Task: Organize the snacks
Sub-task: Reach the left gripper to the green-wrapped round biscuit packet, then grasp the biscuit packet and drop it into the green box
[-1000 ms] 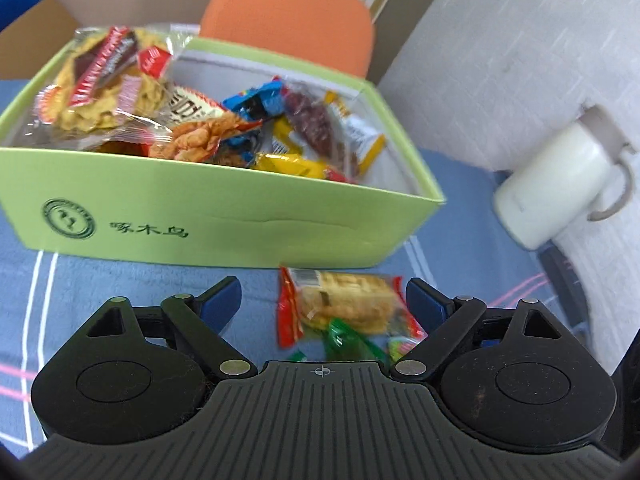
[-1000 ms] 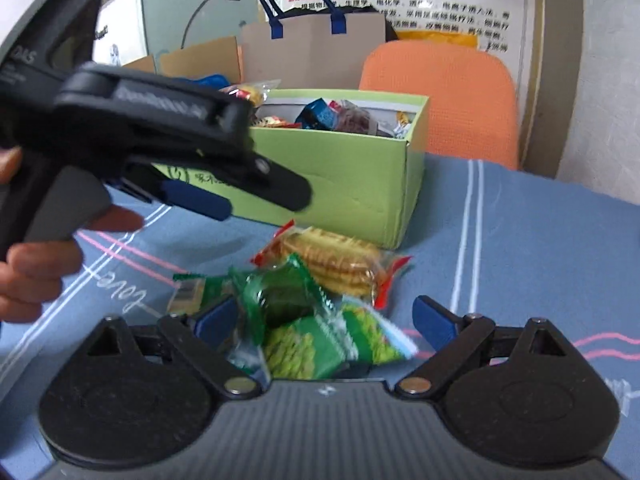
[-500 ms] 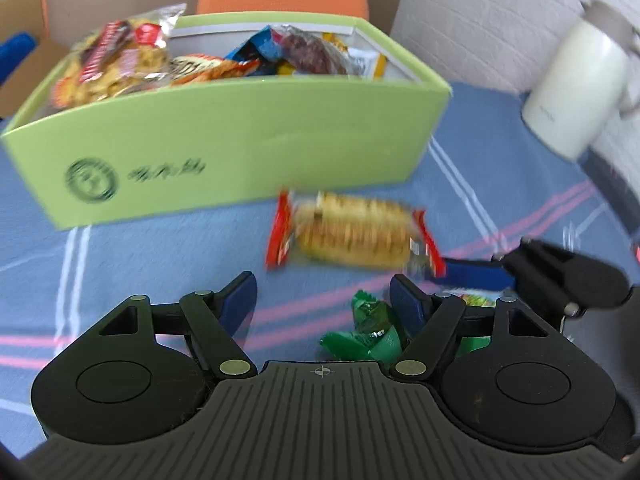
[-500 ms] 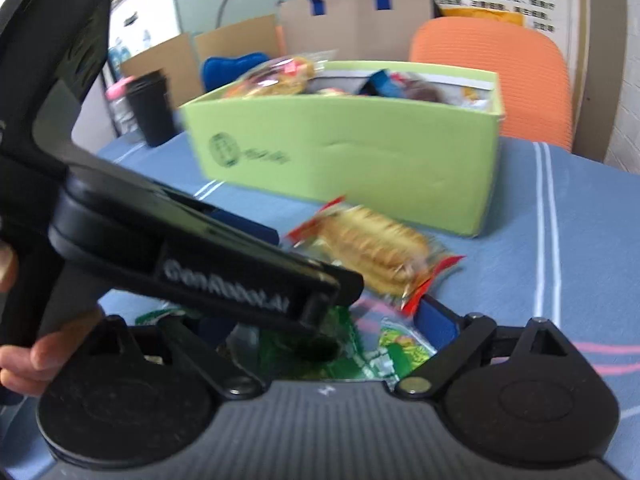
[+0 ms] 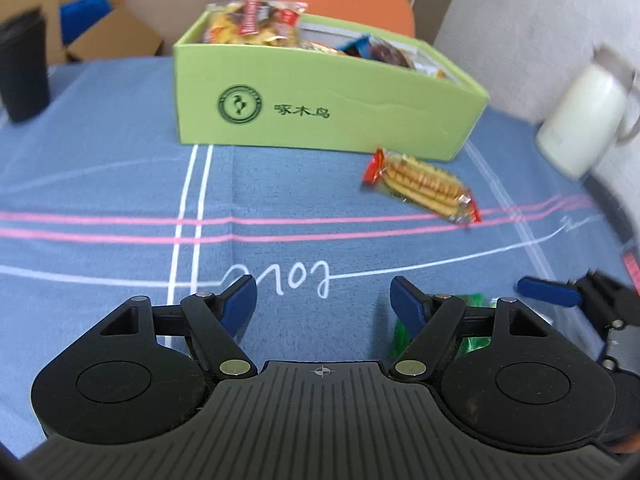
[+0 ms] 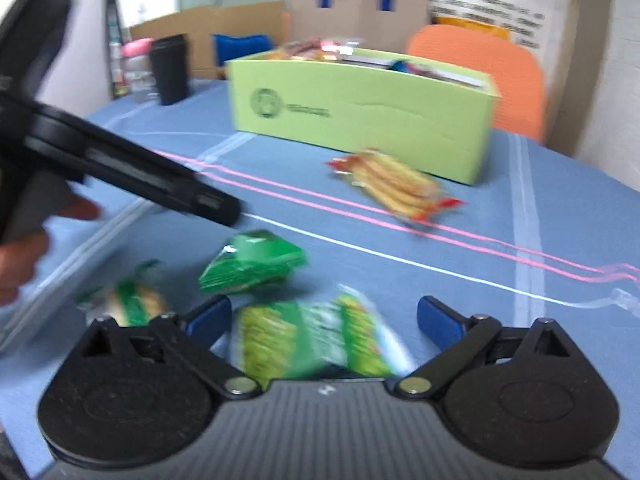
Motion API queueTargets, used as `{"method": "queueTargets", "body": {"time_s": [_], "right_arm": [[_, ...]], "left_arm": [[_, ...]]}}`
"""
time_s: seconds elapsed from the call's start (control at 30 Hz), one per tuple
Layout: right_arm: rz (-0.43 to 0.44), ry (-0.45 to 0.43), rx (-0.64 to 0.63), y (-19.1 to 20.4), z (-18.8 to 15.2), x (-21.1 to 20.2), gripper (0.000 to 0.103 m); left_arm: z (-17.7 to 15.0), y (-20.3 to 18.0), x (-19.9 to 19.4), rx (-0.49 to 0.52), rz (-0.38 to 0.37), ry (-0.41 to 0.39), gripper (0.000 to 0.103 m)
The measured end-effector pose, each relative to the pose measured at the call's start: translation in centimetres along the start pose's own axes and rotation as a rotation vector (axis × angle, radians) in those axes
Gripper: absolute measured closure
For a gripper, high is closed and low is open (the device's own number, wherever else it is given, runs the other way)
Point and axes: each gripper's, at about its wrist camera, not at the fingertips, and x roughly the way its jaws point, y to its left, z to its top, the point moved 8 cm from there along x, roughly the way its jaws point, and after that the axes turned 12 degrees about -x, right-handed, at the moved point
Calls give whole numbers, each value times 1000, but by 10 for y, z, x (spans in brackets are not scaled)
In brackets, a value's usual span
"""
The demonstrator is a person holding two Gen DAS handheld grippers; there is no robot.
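Note:
A light green box (image 5: 328,108) holding several snack packs stands at the back of the blue tablecloth. A biscuit pack with red ends (image 5: 420,186) lies just in front of it. My left gripper (image 5: 324,300) is open over bare cloth, nothing between its fingers. In the right wrist view, my right gripper (image 6: 324,316) has its jaws opening around a green-and-white snack packet (image 6: 304,340) lying on the cloth, with a gap beside the pads. A dark green packet (image 6: 252,264) and another green packet (image 6: 128,304) lie close by. The left gripper (image 6: 224,210) reaches in from the left.
A black cup (image 5: 24,76) stands at the far left, and a white jug (image 5: 580,120) at the right by the wall. An orange chair (image 5: 348,4) and cardboard boxes (image 5: 116,36) sit behind the table.
Both grippers have drawn back from the green box. The left one slid left, off the biscuit pack and green packets, and its jaws narrowed. The right jaws widened slightly.

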Motion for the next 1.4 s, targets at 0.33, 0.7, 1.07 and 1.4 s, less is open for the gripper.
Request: {"method": "queueTargets", "body": {"time_s": [0.33, 0.7, 1.07, 1.4], "right_arm": [[-54, -98, 67, 7, -11, -49, 5], [153, -136, -62, 98, 2, -56, 5], [216, -81, -133, 130, 2, -33, 4], [172, -88, -161, 132, 13, -17, 6]], "left_arm": [[-23, 7, -49, -136, -163, -6, 39], [-62, 10, -80, -195, -207, 81, 39], [-70, 20, -83, -260, -200, 79, 31], [-83, 10, -72, -234, -147, 98, 35]]}}
